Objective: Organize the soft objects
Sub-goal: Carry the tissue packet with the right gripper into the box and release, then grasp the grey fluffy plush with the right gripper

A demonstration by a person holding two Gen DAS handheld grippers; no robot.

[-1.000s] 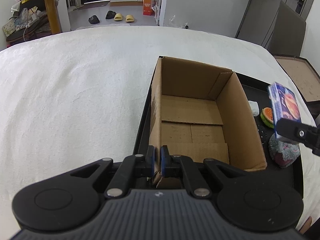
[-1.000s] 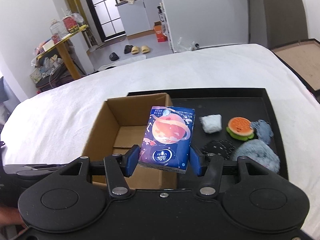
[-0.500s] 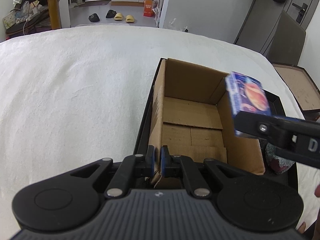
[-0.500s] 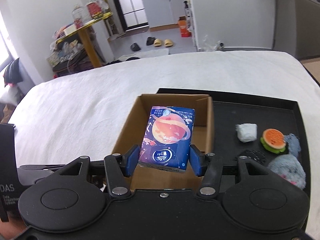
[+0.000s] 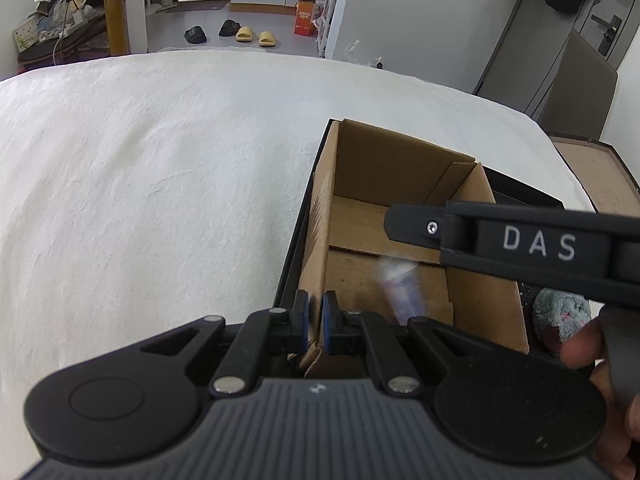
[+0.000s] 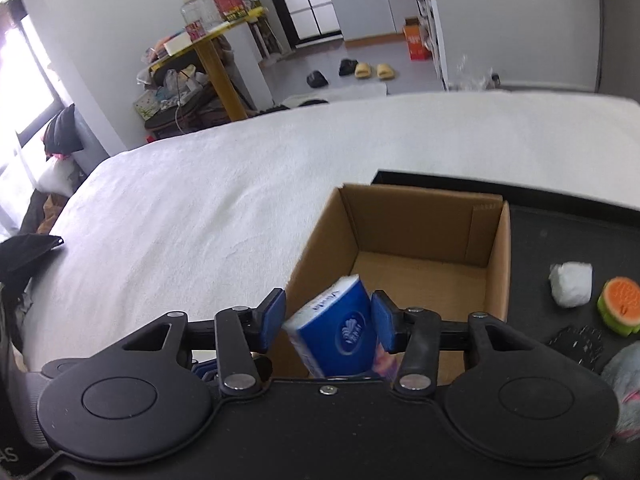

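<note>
An open cardboard box (image 5: 400, 168) stands at the left end of a black tray (image 6: 560, 232). My left gripper (image 5: 315, 320) is shut on the box's near wall, one pad on each side of the cardboard. My right gripper (image 6: 328, 320) hangs over the box's near end, and its jaws are closing. A blue tissue pack (image 6: 340, 332) sits tilted between them, lower than the pads and free of them. In the left wrist view the tissue pack (image 5: 400, 288) is a blur inside the box, below the right gripper's finger (image 5: 500, 236).
On the tray right of the box (image 6: 420, 216) lie a white soft lump (image 6: 570, 284), a burger plush (image 6: 620, 306), a dark speckled cloth (image 6: 576, 340) and a grey fluffy plush (image 6: 624, 376). A white cover (image 5: 160, 200) spreads to the left. A hand (image 5: 592, 352) holds the right gripper.
My right gripper carried the tissue pack leftward from over the tray to above the box. The pack has left the pads, tipped over and dropped into the box. The left gripper stayed put.
</note>
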